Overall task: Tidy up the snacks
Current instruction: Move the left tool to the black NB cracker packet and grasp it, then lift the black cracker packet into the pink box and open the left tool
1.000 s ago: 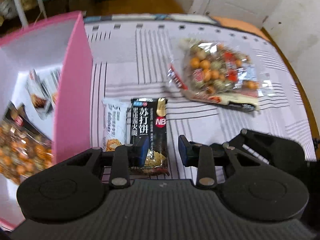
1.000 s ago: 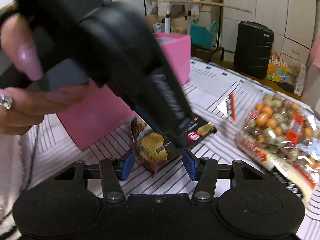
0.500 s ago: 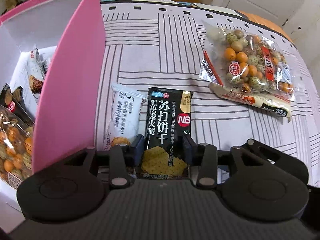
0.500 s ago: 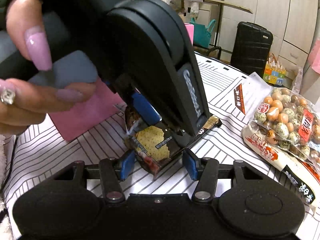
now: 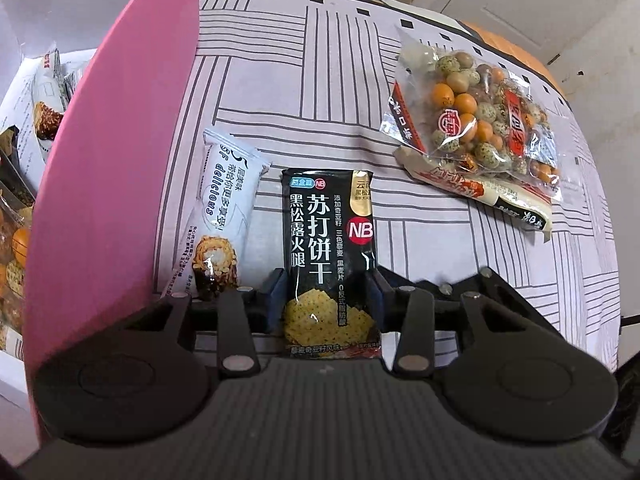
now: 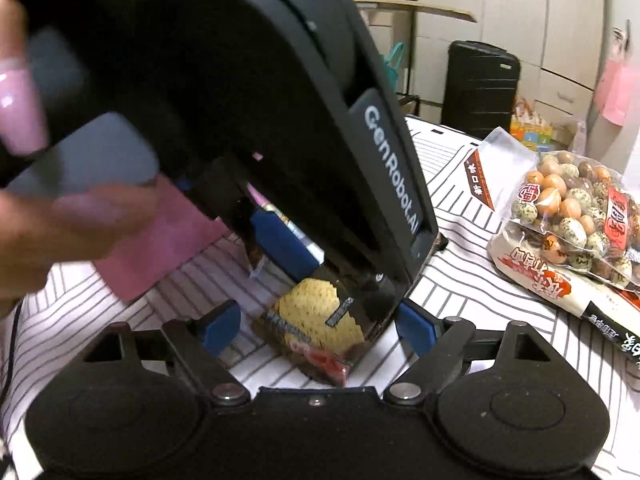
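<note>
A black soda-cracker packet (image 5: 330, 252) lies on the striped tablecloth. My left gripper (image 5: 328, 292) straddles its near end, blue pads touching both long edges, shut on it. In the right wrist view the same packet (image 6: 316, 324) lies under the left gripper's body (image 6: 280, 120). My right gripper (image 6: 318, 326) is open, its pads on either side of the packet's end without touching. A white snack packet (image 5: 220, 208) lies beside the black one, against the pink box (image 5: 108, 152).
The pink box holds several snack packets (image 5: 36, 120). A large clear bag of coloured nuts (image 5: 480, 128) lies at the right, also in the right wrist view (image 6: 572, 224). A black suitcase (image 6: 480, 88) stands beyond the table. The table's far-right edge (image 5: 520, 48) is near.
My left gripper came down over the black packet and its pads closed on the packet's edges. The right gripper stayed open and moved closer to the packet's end.
</note>
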Available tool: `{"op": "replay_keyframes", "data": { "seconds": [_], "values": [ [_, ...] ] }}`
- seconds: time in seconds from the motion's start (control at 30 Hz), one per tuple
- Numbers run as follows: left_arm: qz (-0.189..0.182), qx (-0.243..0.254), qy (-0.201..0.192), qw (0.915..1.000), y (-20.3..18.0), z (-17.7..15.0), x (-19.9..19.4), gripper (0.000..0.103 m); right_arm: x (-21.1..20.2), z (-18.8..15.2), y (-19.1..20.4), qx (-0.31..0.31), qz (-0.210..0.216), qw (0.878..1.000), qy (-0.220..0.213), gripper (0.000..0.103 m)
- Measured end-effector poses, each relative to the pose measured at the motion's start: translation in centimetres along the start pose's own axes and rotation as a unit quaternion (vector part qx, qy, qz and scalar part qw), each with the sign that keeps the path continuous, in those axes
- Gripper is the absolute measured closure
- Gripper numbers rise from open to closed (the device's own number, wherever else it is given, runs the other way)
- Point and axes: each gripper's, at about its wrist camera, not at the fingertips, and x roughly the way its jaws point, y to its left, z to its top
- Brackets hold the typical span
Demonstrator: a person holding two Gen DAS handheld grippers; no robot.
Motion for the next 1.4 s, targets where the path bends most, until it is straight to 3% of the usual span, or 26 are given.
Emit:
{"op": "replay_keyframes", "data": {
  "seconds": [0.1, 0.37, 0.77, 1.03, 1.23, 1.4],
  "values": [
    [0.003, 0.007, -0.005, 1.0000, -0.2, -0.2, -0.2, 0.063, -0.4, 0.2, 0.2, 0.011, -0.021, 1.000, -0.004, 0.029],
    [-0.013, 0.021, 0.000, 0.9997, -1.0, -1.1, -1.8, 0.063, -3.5, 0.4, 0.4, 0.051, -0.025, 0.998, -0.013, 0.030],
    [-0.020, 0.058, -0.011, 0.9980, -3.7, -5.0, -8.4, 0.063, -9.8, 2.6, 2.2, 0.073, -0.023, 0.997, 0.009, 0.030],
    [-0.033, 0.075, -0.063, 0.9946, -4.3, -7.2, -14.1, 0.063, -13.6, 4.8, 3.7, 0.064, -0.015, 0.998, -0.013, 0.031],
    [-0.037, 0.079, -0.117, 0.9893, -3.9, -7.9, -19.4, 0.063, -15.2, 8.1, 6.4, -0.014, -0.017, 0.999, -0.039, 0.031],
    [-0.017, 0.068, -0.175, 0.9821, -2.0, -7.3, -23.5, 0.062, -13.7, 11.7, 8.1, -0.067, 0.007, 0.995, -0.070, 0.030]
  ]
}}
